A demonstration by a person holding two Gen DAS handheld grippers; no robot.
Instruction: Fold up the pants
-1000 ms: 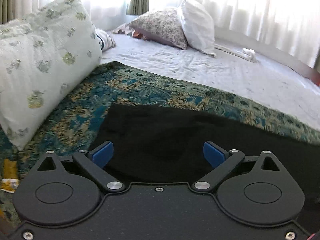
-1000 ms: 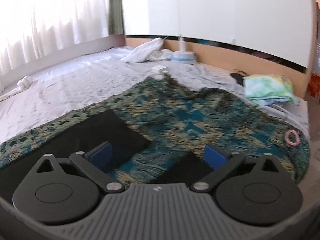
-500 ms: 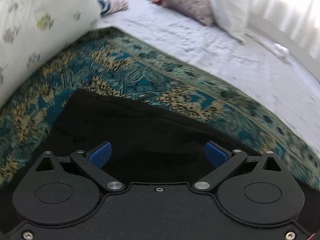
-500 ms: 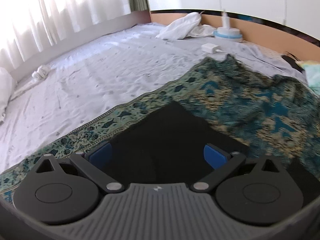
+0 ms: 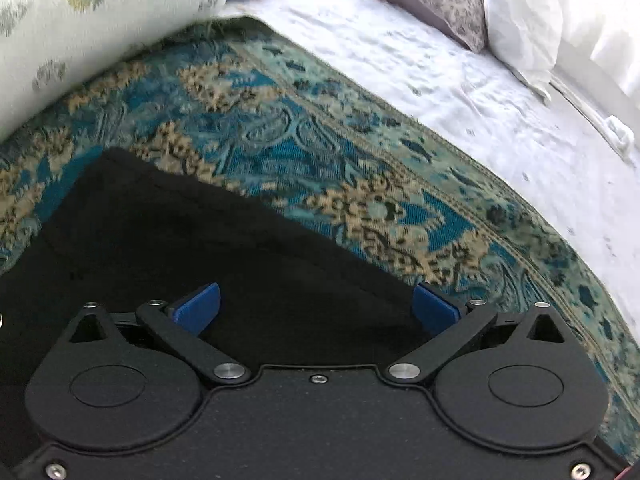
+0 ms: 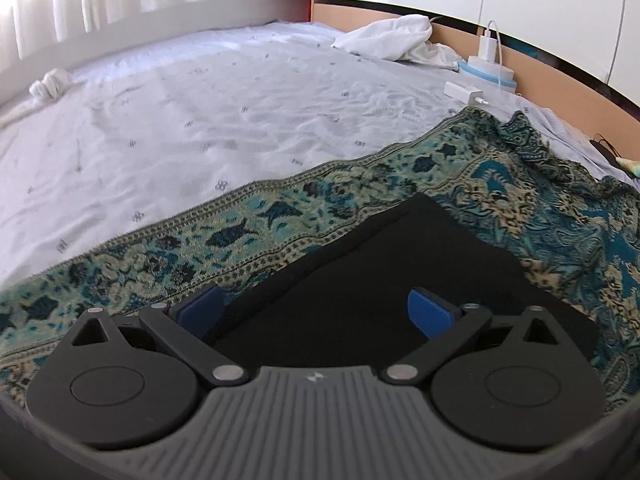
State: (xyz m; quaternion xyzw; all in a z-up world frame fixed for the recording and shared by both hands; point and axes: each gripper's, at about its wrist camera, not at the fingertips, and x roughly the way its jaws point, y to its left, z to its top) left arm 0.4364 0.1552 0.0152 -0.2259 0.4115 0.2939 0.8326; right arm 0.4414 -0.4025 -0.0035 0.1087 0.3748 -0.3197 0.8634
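Patterned blue bedspread (image 5: 320,152) lies under both wide-open grippers, left gripper (image 5: 316,308) and right gripper (image 6: 314,310), each empty above the black pants (image 6: 400,280). Beyond, the pants lie flat with a layer already doubled over; further folds probably remain.

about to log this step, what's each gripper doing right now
left gripper: open, jaws wide over the black pants, holding nothing
right gripper: open over the pants, holding nothing

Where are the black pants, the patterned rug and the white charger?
pants (image 5: 240,248), left wrist view, flat black cloth.
rug (image 5: 280,128), left wrist view, blue patterned middle.
charger (image 6: 466,91), right wrist view, white body.
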